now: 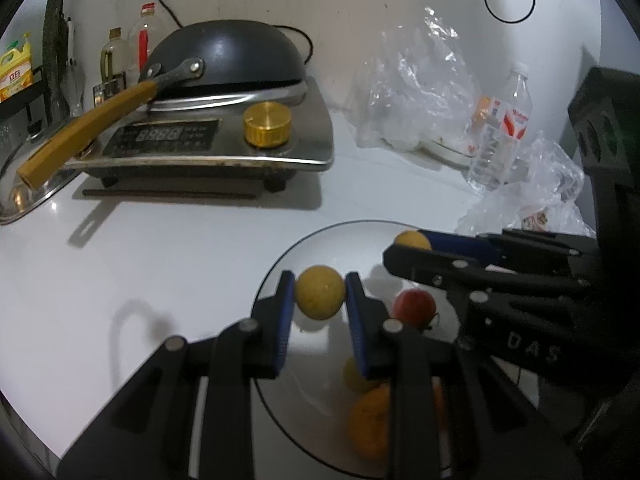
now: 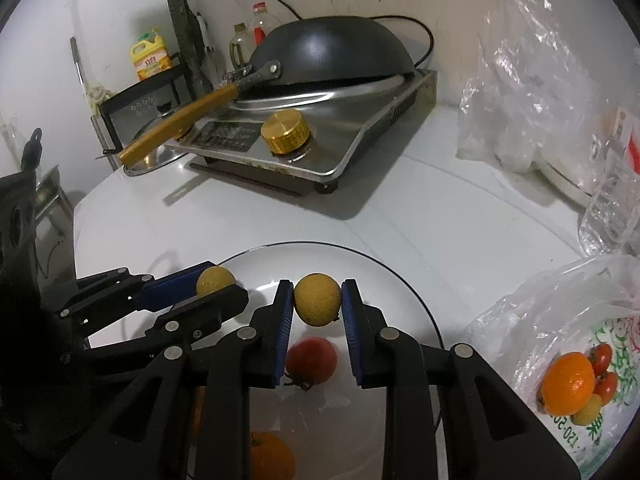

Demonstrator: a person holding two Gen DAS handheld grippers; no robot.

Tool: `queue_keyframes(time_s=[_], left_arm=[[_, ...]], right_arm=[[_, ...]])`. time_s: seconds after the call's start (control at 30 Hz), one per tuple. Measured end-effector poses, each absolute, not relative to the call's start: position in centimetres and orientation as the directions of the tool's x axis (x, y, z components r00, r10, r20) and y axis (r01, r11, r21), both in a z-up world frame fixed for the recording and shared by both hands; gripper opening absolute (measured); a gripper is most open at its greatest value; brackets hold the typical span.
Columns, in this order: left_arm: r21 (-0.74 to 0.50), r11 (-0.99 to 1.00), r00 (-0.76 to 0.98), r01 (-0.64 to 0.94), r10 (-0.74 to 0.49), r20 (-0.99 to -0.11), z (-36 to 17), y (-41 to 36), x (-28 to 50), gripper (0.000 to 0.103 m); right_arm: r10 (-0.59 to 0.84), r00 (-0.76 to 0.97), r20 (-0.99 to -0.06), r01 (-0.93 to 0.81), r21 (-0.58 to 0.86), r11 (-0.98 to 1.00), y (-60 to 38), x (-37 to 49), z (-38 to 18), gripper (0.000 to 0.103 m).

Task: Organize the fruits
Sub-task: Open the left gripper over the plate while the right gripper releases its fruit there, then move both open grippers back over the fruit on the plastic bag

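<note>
Both fingers [image 1: 320, 300] [image 2: 317, 300] clamp yellow fruits [image 1: 320, 297] [image 2: 317, 299] over plate [image 2: 400, 280]; tomato [image 2: 311, 358], orange [image 2: 272, 456] beneath; stove [image 2: 320, 148] behind.

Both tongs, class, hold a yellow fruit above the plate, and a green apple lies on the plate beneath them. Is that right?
One detail is wrong: the fruit lying on the plate beneath the right tongs is red, not green, as the right wrist view shows. Both tongs, left too, do hold yellow fruit.

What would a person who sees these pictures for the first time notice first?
Most striking are the two small round yellow fruits, one clamped in the left gripper, the other in the right gripper, both above the round white plate. Behind, an upturned black wok with a wooden handle lies on a steel induction cooker.
</note>
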State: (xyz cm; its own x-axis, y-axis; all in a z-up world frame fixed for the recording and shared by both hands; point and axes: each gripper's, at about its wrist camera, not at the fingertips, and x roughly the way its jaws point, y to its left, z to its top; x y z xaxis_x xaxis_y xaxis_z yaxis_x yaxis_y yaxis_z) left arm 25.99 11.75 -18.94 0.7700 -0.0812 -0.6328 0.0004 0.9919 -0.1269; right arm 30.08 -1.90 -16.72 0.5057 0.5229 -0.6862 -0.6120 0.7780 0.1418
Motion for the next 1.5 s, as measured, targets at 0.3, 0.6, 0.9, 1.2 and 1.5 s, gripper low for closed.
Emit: queue_keyframes(time_s=[0.3, 0.6, 0.9, 1.2, 1.5], left_arm=[[-0.142, 0.99, 0.758, -0.006, -0.088, -0.646, -18.9, 11.7, 25.9, 0.027], [-0.135, 0.991, 0.777, -0.019, -0.07, -0.625, -17.7, 10.9, 25.0, 0.044], [-0.144, 0.989, 0.797, -0.033, -0.06, -0.6, -16.6, 9.8, 23.8, 0.048], [-0.149, 0.989, 0.814, -0.025, -0.067, -0.578, -15.5, 7.9, 23.3, 0.048], [-0.144, 0.99, 0.824, 0.0, -0.082, -0.561, -14.4, 5.7, 22.9, 0.049]], right_arm=[[0.525, 0.487, -0.698, -0.61, 0.158, 0.777, -2.4, 30.1, -17.2, 0.026], [0.527, 0.513, -0.678, -0.595, 0.162, 0.787, -4.0, 29.6, -16.2, 0.029], [0.522, 0.552, -0.65, -0.574, 0.157, 0.804, -6.8, 28.3, -15.2, 0.04], [0.496, 0.599, -0.629, -0.551, 0.125, 0.825, -9.6, 27.2, -14.0, 0.042], [0.46, 0.654, -0.601, -0.513, 0.095, 0.853, -13.0, 26.3, -12.5, 0.042]])
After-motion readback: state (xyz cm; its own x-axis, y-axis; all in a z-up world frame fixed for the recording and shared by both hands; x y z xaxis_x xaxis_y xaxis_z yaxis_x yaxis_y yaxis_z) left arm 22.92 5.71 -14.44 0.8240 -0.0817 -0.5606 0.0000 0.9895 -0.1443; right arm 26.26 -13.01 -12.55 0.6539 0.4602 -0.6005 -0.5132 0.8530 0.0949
